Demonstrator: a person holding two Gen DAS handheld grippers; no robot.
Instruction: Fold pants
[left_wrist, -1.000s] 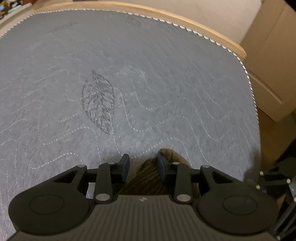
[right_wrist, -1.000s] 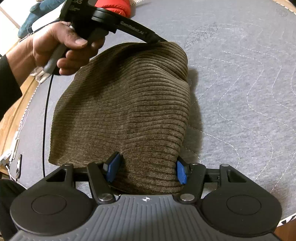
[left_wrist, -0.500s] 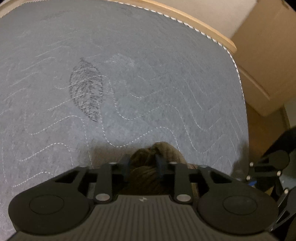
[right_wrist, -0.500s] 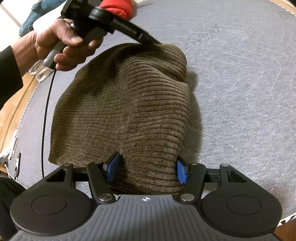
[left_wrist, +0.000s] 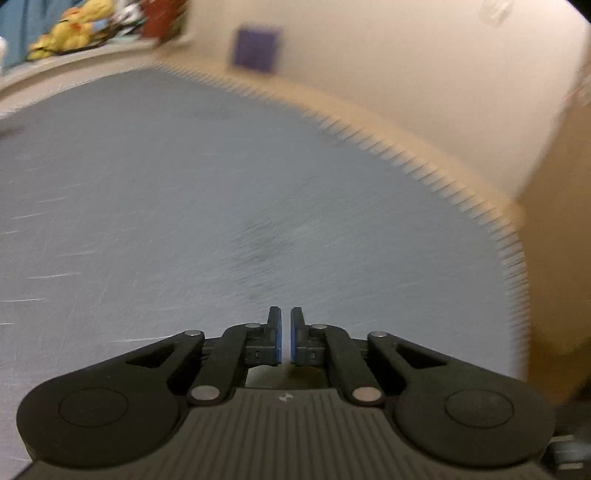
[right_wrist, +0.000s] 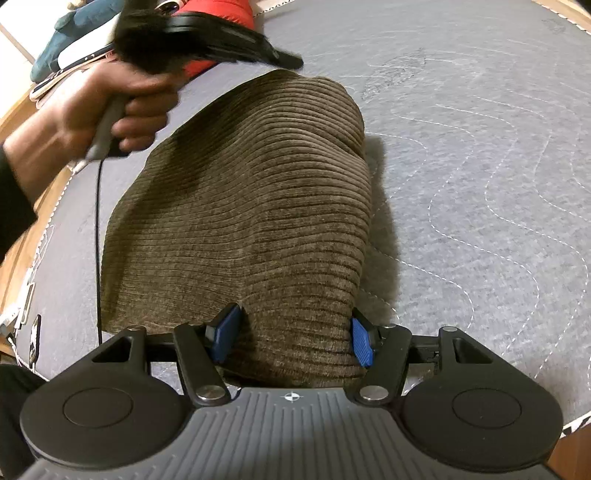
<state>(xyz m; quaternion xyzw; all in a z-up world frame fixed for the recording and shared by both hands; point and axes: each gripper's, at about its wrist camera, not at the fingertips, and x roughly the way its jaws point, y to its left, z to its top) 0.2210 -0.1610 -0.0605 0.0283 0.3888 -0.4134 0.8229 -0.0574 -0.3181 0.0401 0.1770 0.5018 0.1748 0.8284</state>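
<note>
Lifted off the pants (right_wrist: 240, 229), the left tool (left_wrist: 285, 338) is now shut and empty above the bench (left_wrist: 147, 221). Right tool (right_wrist: 291, 338) stays wide, straddling the folded pants' near end, probably to steady it.

Left-wrist view motion-blurred; left claw (right_wrist: 288, 61) smeared; pants (right_wrist: 251, 221) near edge hidden under right claw (right_wrist: 291, 338).

- pants (right_wrist: 251, 221): olive-brown, fine corduroy ribbing
- mat (right_wrist: 480, 166) on the table: grey, white wavy dashed stitching, a dark leaf motif at its 12 o'clock
- tongs: black frames, blue pads (right_wrist: 360, 341)
- red padded item (right_wrist: 218, 14), at 11 o'clock
- blurred purple square (left_wrist: 256, 50), perhaps a label
</note>
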